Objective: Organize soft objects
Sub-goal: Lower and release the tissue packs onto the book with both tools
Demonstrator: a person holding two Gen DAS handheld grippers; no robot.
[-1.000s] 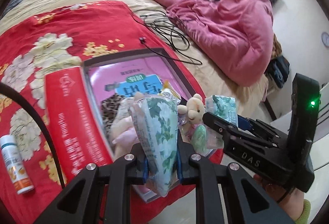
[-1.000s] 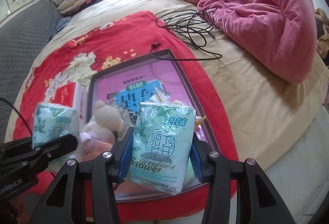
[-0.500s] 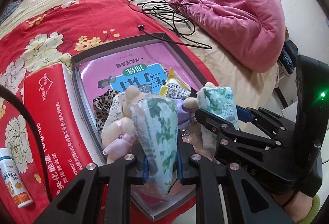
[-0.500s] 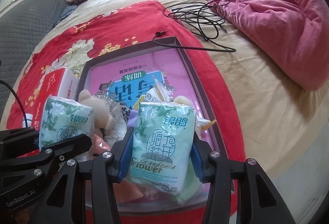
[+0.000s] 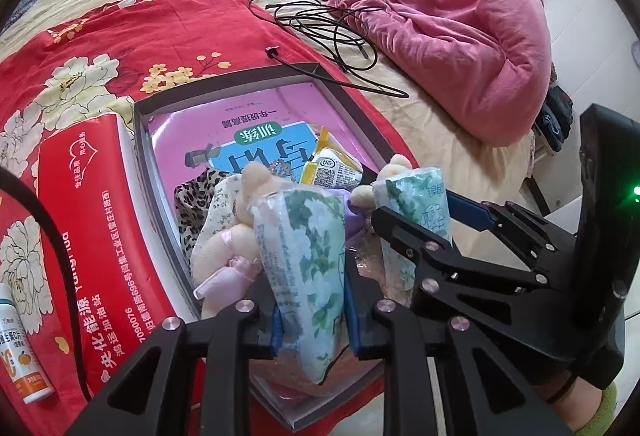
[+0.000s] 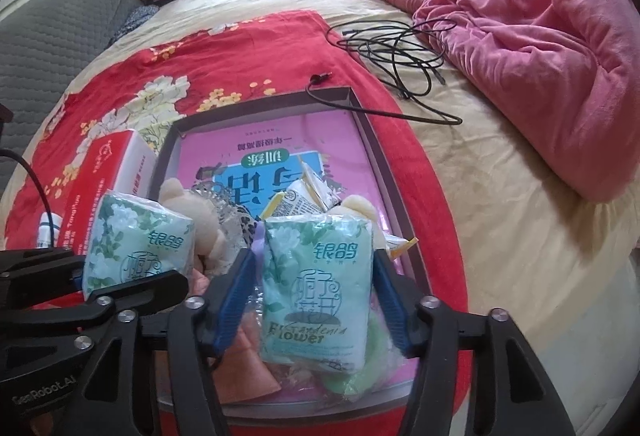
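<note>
Left wrist view is showing, from left to right, a small white-and-orange vitamin bottle (image 5: pixel 22 350), a red rectangular tissue box (image 5: pixel 86 232) and a shallow grey cardboard tray (image 5: pixel 356 119) lying on a red floral quilt (image 5: pixel 100 35). Over the tray's near end the left gripper (image 5: pixel 309 310) is pinching a green-and-white plastic tissue packet (image 5: pixel 306 268), its pads pressing the sides. Further right, in the right wrist view, the right gripper (image 6: pixel 314 300) has just been opening: its blue pads are standing clear of a second floral tissue packet (image 6: pixel 318 292), which is sitting on the plush toys (image 6: pixel 188 203) inside the tray. The placing step seems nearly finished; next, the left gripper likely needs to release, then both lift away.
</note>
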